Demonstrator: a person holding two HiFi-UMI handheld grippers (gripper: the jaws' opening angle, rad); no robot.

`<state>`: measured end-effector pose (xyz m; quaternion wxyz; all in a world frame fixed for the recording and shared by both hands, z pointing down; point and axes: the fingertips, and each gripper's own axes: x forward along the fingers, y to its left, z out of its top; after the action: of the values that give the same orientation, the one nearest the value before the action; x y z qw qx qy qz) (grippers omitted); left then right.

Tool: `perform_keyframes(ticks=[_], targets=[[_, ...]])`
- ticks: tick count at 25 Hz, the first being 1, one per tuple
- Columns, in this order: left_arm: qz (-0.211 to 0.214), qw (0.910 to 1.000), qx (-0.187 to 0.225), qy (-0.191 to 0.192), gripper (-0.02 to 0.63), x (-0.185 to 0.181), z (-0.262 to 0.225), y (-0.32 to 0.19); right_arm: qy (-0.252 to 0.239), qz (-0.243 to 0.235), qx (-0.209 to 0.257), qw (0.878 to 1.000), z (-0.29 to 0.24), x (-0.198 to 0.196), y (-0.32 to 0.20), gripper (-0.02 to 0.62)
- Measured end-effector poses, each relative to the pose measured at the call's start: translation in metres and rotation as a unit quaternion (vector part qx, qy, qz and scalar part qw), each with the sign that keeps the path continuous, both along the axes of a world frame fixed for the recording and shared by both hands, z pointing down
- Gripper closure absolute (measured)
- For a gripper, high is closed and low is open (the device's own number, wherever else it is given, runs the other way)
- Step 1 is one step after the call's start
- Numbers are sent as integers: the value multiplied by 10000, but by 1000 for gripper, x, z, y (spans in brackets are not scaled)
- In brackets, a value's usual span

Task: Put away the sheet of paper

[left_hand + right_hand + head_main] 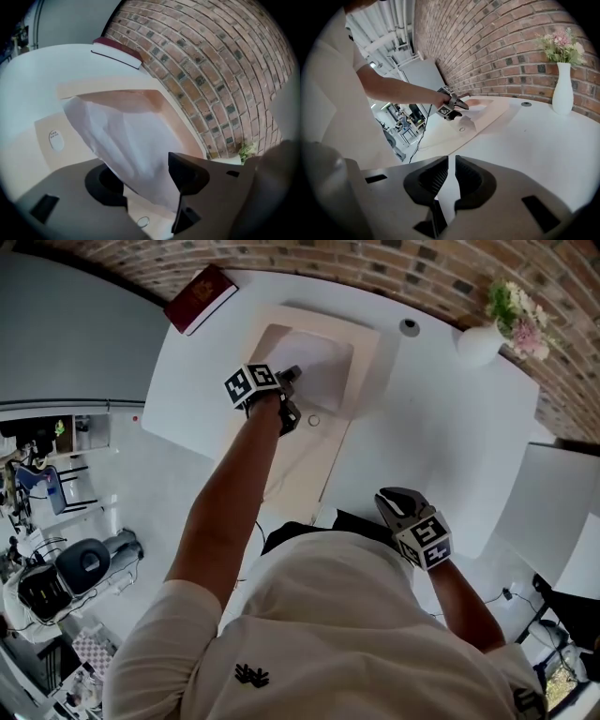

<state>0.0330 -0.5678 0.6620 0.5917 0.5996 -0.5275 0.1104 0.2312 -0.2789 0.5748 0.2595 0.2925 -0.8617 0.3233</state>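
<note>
The left tongs (140,182) stand spread wide with the sheet of paper (124,138) loose between the jaws, the paper's far end, toward 12 o'clock, lying in the open mouth of the tan envelope (171,119). The right tongs (451,176) are nearly together and pinch nothing, over the white table (543,140). At 9 o'clock of the paper, 1 small oval label (56,140) carries print too small to read.

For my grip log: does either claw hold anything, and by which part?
Nothing is held: left claw stands open around the paper; right claw is empty.
</note>
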Motion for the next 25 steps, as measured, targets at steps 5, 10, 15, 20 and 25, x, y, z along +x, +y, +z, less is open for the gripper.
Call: perform_keyframes(ticks=[5, 10, 15, 20, 25], targets=[[-4, 9996, -29, -276, 334, -5, -5, 5, -68, -14, 53, 10000, -1, -4, 0, 526], [22, 9994, 97, -319, 333, -13, -16, 22, -69, -70, 115, 9999, -1, -11, 3, 526], [101, 9993, 283, -210, 333, -22, -30, 43, -49, -224, 273, 9994, -8, -27, 5, 526], [226, 9984, 521, -6, 333, -33, -48, 72, -2, -396, 379, 9985, -17, -49, 18, 526], [432, 9947, 898, 241, 333, -50, -77, 106, 88, -662, 554, 9962, -29, -77, 32, 526]])
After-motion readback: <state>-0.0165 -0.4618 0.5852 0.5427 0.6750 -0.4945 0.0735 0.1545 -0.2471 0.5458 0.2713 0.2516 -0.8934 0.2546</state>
